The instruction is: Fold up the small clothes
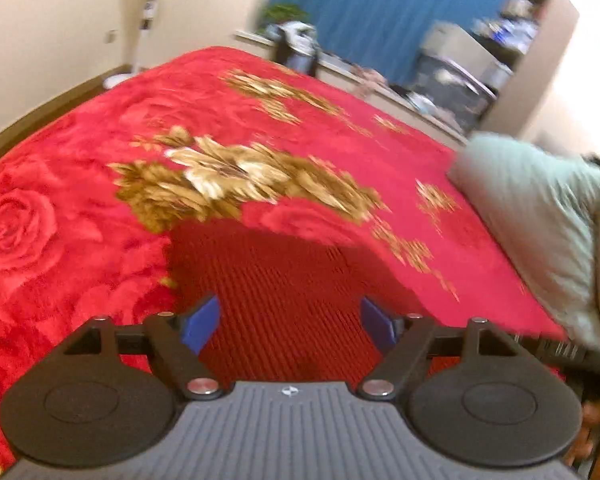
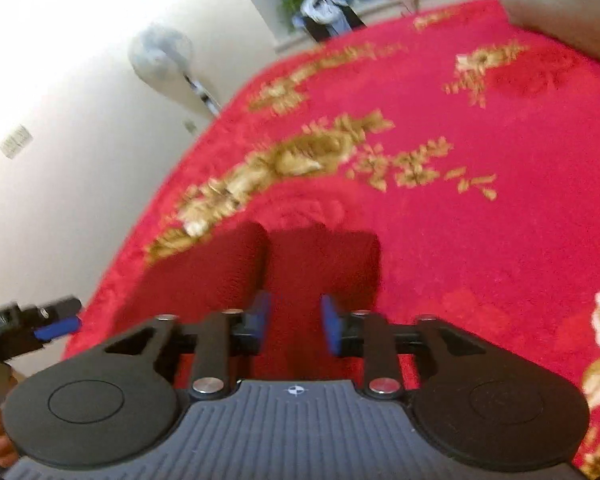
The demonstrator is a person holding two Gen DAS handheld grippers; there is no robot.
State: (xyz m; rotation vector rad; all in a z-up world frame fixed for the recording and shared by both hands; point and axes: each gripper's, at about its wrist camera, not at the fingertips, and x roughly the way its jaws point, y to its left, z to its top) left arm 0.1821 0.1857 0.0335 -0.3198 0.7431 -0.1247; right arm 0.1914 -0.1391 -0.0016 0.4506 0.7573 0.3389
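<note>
blanket [image 1: 340, 92]: plush cloth, fuzzy pile, red with gold flowers, soft sheen
red garment [image 1: 284, 300]: ribbed knit cloth, matt, darker than the blanket (it lies near, just ahead of the fingers)
left gripper [image 1: 290, 324]: matt black plastic arms, shiny metal pivot pins, grooved grey body
pads [image 1: 200, 326]: blue, smooth, rubbery look
right gripper [image 2: 295, 322]: same matt black plastic, metal pins, blue pads
pillow [image 1: 540, 216]: pale green cloth, smooth weave, matt, far right
curtain [image 1: 380, 12]: blue cloth, pleated
wall [image 2: 80, 120]: smooth, matt cream paint
</note>
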